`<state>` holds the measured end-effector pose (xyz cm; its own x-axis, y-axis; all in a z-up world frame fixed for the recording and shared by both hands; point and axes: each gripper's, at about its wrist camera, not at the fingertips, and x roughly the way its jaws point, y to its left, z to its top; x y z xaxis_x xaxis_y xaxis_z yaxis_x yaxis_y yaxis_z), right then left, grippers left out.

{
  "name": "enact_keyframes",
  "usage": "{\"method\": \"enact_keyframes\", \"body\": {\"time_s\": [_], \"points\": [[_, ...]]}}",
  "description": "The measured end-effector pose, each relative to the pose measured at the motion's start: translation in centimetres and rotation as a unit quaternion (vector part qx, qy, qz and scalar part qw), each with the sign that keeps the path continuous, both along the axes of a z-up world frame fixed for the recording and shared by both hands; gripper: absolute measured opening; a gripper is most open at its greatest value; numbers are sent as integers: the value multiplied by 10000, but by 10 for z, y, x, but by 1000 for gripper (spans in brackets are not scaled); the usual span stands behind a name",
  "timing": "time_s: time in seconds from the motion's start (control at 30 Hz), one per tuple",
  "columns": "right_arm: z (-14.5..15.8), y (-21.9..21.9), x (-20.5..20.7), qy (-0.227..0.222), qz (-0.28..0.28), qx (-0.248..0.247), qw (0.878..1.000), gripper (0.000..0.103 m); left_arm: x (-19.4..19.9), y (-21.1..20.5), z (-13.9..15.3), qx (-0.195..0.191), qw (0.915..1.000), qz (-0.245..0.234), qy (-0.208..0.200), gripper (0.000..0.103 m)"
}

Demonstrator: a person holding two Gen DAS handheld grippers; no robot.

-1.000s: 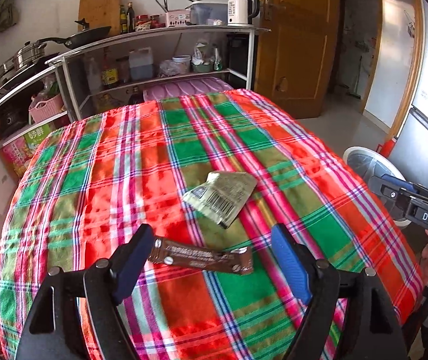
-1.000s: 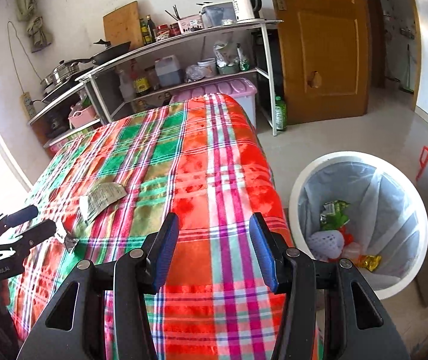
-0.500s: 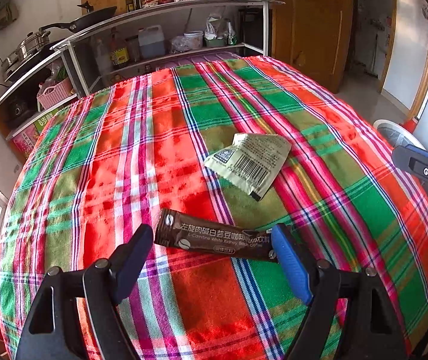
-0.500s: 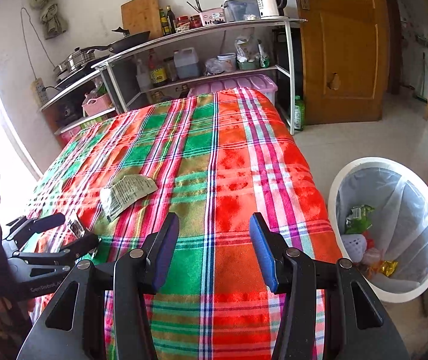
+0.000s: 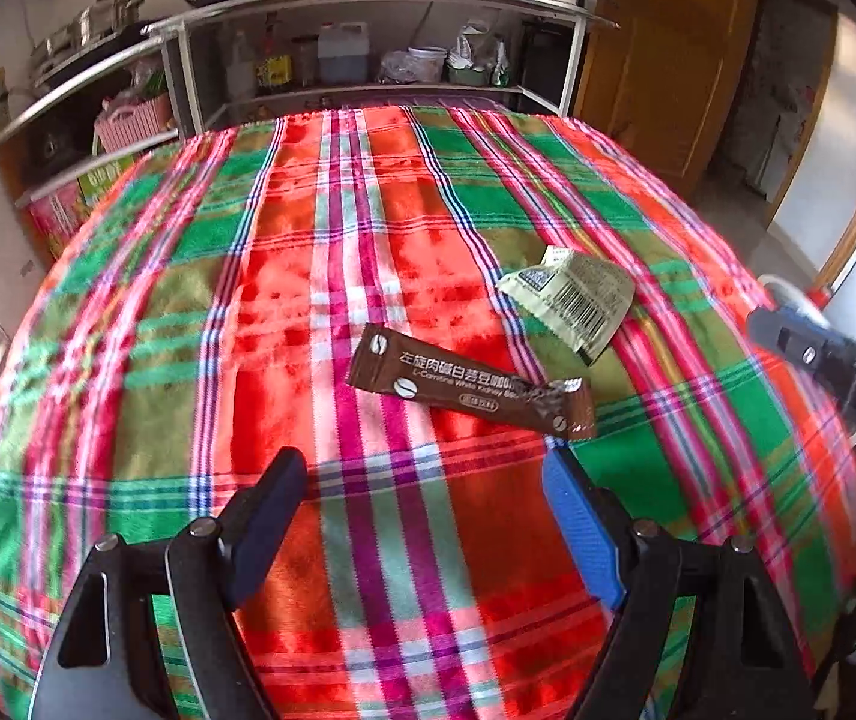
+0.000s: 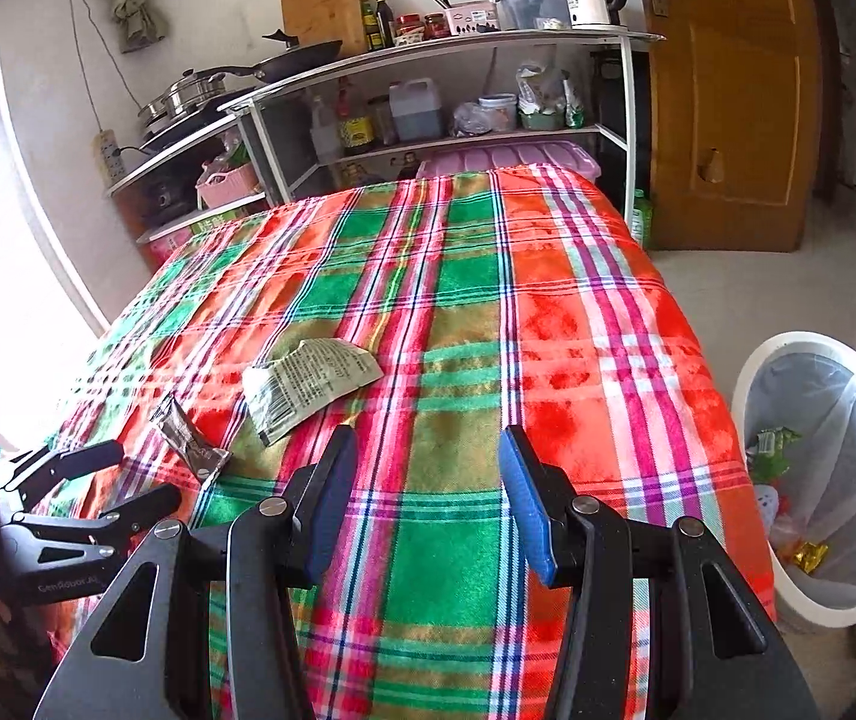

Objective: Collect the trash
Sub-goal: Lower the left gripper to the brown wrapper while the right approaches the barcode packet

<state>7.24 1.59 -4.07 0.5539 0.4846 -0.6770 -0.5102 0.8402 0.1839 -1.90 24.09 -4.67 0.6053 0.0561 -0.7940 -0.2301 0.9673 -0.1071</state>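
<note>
- L gripper (image 5: pixel 425 507): jaws open, empty, just near of brown sachet (image 5: pixel 470 384).
- R gripper (image 6: pixel 422 492): open, empty, over cloth (image 6: pixel 458 312).
- Green packet (image 6: pixel 308 381) beside sachet; bin (image 6: pixel 752 372) on floor at right.

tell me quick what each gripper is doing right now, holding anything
Left gripper: open, empty, brown coffee sachet lies just ahead on the cloth.
Right gripper: open, empty.

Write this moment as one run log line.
left gripper: open, near brown sachet | right gripper: open, empty | green wrapper: on tablecloth
</note>
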Motion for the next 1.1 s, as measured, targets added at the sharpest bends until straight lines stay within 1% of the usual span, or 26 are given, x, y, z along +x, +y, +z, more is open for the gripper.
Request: {"method": "enact_keyframes", "body": {"time_s": [0.03, 0.1, 0.2, 0.23, 0.3, 0.37, 0.4, 0.47, 0.57, 0.63, 0.67, 0.73, 0.83, 0.9, 1.1], "points": [[0, 3, 0, 0, 26, -21, 10000, 50, 1, 1, 2, -99, 9999, 46, -60, 83], [-1, 6, 2, -15, 66, -52, 10000, 50, 6, 1, 4, -144, 9998, 120, -111, 83], [0, 8, 7, -3, 44, -87, 10000, 50, 21, 4, 0, -333, 9991, 263, -55, 83], [0, 8, 9, 11, 30, -89, 10000, 50, 27, 6, -3, -409, 9986, 340, 46, 83], [1, 9, 13, 30, 24, -93, 9999, 50, 32, 3, 0, -220, 9987, 451, 10, 83], [3, 9, 15, 30, 51, -107, 9999, 50, 39, 1, -5, -40, 9986, 507, 121, 83], [3, 10, 16, 20, 72, -133, 9999, 50, 41, -1, -6, 118, 9987, 496, 91, 83], [4, 12, 17, 2, 94, -165, 9998, 50, 46, -5, -8, 329, 9982, 483, 155, 82], [4, 15, 20, 49, 90, -188, 9998, 50, 49, -9, -7, 345, 9990, 284, 62, 74], [4, 18, 22, 74, 94, -206, 9997, 50, 50, -10, -6, 405, 9990, 208, 22, 64], [5, 20, 23, 73, 109, -234, 9996, 50, 51, -9, -5, 411, 9990, 193, 0, 60], [5, 25, 24, 56, 120, -334, 9994, 50, 51, -5, -4, 386, 9991, 170, -23, 47], [5, 32, 27, 83, 185, -424, 9989, 50, 48, -1, -2, 365, 9993, 88, -32, 36], [6, 36, 28, 94, 266, -466, 9985, 50, 44, 2, -1, 299, 9995, 36, -31, 34], [4, 54, 30, 203, 462, -492, 9975, 50, 29, 3, 1, 318, 9993, -198, -1, 34]]}}
